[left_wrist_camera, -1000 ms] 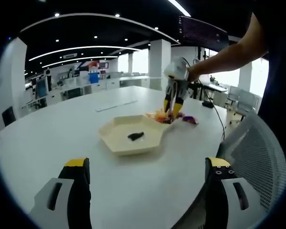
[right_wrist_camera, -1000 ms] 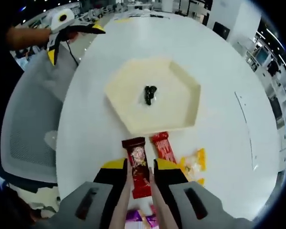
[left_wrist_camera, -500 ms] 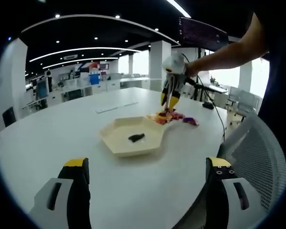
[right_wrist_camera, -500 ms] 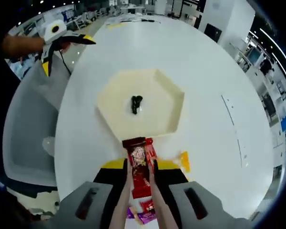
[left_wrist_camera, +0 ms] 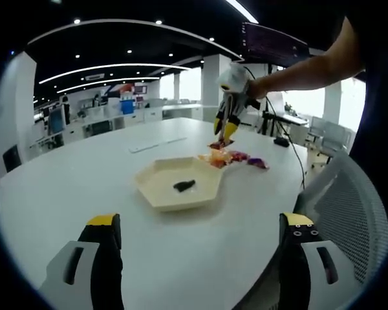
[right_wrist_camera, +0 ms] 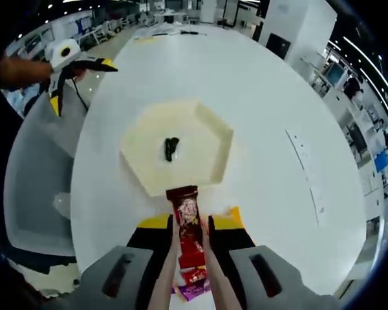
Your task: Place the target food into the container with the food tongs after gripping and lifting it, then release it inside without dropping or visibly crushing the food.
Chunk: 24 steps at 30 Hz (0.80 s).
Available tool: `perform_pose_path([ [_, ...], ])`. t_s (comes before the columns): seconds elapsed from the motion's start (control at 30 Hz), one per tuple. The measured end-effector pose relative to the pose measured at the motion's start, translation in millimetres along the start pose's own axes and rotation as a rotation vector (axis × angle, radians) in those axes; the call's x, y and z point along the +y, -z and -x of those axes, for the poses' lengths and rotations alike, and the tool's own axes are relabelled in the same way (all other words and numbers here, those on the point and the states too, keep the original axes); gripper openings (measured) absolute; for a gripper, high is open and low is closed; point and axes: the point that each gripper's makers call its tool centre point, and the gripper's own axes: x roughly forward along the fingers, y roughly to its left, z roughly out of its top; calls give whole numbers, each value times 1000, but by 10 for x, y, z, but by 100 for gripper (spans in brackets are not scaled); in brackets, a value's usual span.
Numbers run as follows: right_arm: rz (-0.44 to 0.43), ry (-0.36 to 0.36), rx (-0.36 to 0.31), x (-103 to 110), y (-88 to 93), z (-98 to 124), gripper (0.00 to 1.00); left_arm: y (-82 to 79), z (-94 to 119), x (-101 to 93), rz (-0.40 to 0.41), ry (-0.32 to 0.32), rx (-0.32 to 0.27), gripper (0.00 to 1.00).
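right gripper [right_wrist_camera: 188,227] pinching tongs [right_wrist_camera: 170,278] that clamp 1 red snack packet [right_wrist_camera: 188,219] above table [right_wrist_camera: 265,97], a few packets below partly hidden, 1 hexagonal tray [right_wrist_camera: 207,139] holding 1 small dark item [right_wrist_camera: 171,148] too small to name, left gripper [left_wrist_camera: 197,242] spread wide

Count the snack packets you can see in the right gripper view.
At least 4: a red one in the tongs, an orange one beside the right gripper, red and purple ones underneath; more may be hidden.
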Motion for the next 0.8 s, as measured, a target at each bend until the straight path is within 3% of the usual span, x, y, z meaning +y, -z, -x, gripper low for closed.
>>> perform_pose_path([
  [0.27,-5,11,1,-7,-24,-9,21,-1,2,2,-5,-2,1,99],
  [0.8,-35,23,-16,-16,-245,-160,21,19,8,-15,-15,4,17,99],
])
